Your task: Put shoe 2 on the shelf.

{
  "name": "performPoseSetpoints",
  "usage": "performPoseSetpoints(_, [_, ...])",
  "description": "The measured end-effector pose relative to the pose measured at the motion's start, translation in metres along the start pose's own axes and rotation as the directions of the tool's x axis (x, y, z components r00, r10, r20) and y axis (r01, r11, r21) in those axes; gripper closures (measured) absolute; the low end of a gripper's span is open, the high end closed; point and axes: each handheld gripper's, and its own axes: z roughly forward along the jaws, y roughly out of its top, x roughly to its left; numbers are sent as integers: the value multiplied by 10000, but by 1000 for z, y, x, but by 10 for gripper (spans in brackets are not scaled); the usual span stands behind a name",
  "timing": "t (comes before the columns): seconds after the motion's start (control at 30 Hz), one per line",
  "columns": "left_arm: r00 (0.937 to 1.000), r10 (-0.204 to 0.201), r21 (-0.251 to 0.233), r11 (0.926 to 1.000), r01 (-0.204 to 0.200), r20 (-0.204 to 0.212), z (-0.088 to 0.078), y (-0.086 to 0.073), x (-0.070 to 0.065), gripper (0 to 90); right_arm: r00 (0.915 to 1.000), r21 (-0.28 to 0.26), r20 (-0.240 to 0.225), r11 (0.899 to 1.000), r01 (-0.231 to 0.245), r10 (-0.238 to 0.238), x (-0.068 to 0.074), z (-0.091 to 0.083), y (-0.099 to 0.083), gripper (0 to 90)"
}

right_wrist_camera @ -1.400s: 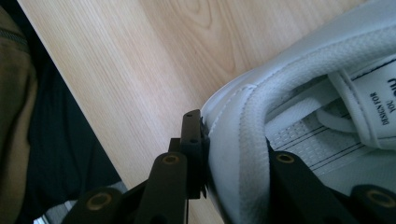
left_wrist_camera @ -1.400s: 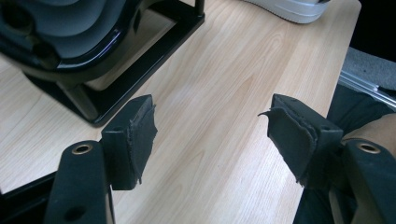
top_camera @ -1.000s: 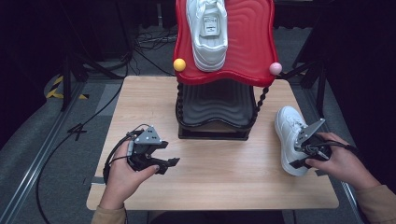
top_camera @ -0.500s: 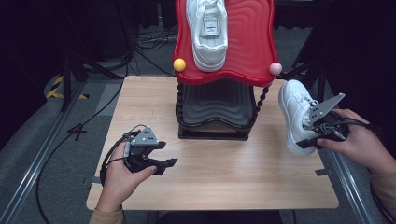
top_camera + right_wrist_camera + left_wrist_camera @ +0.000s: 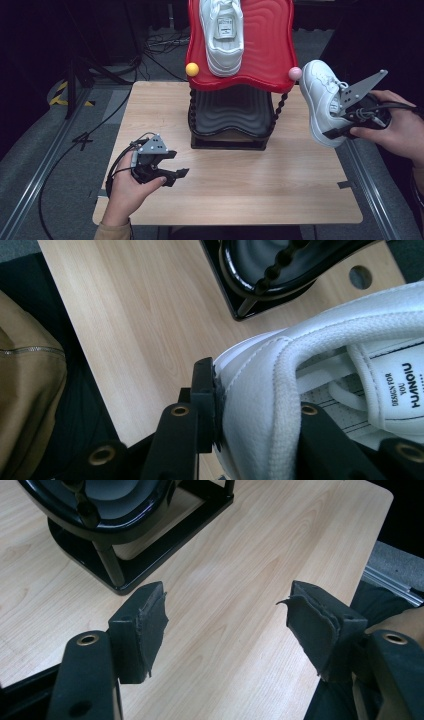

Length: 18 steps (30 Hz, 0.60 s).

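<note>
Right tool (image 5: 345, 117): clamped on white sneaker's (image 5: 320, 100) heel collar, airborne at 3 o'clock off the table (image 5: 300, 190). Left tool (image 5: 172, 172): jaws apart, empty. Risk: shoe pivoting loose from one-edge grip.

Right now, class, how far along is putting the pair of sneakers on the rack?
Done: one white sneaker sits on the red top shelf. In hand: the right gripper holds the second sneaker beside the rack. Left: setting it down. The left gripper is open.
</note>
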Motion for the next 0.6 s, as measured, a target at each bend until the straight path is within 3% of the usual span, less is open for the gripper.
performPoseSetpoints(0.6, [9997, -169, 139, 9998, 167, 149, 3, -3, 7, 328, 9975, -291, 689, 9994, 195, -175, -10, -53, 41, 746])
